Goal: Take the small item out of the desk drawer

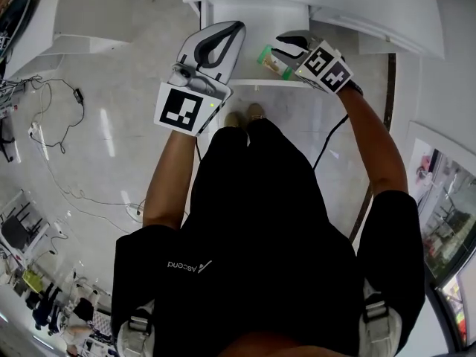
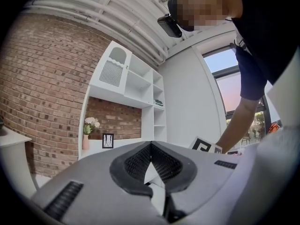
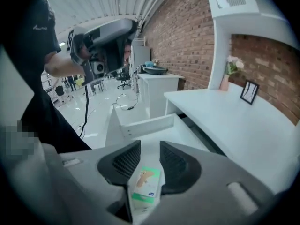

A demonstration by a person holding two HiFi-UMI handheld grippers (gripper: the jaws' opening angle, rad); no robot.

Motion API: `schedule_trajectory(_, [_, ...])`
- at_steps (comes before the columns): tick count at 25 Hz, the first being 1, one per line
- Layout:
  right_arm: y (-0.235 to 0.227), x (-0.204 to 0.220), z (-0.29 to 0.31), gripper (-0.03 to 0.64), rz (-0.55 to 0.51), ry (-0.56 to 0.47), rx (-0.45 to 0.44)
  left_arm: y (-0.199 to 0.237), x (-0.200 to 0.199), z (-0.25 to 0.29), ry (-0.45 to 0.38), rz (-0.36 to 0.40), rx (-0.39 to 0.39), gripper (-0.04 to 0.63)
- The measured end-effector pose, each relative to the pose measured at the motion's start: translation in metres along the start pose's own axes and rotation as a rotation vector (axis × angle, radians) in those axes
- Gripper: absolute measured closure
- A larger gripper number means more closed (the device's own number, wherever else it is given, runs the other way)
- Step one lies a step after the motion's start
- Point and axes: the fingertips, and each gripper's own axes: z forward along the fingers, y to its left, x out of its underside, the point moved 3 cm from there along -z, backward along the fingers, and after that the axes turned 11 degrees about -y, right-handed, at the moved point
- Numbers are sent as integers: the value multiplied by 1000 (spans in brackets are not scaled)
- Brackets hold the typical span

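Right gripper (image 3: 147, 145) poised over the box (image 3: 146, 184) in the open drawer (image 3: 145, 124).
Its jaws stand apart around the box, not pinching; it should centre, sink till the pads flank it, then squeeze. Left gripper (image 2: 151, 145) is clenched, empty.

left tool (image 1: 235, 28): level, jaws closed | right tool (image 1: 281, 49): tilted down, jaws apart | left arm (image 1: 165, 177), right arm (image 1: 379, 151): outstretched

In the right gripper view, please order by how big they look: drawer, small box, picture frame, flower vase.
1. drawer
2. small box, though it is nearest the camera
3. picture frame and flower vase look about alike
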Motion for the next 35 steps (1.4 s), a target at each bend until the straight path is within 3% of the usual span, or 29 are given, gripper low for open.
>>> schedule_trajectory(7, [-1,45,41,428,18,173,-123,12,15,0,16,-1,-34,597])
schedule_trajectory(20, [-3,107,88,308,102,397,-223,29,27,-14,33,-2,-105,597])
schedule_trajectory(35, [-1,162,128,259,103,621,-198,55,39,-33,65,-6,-164,597])
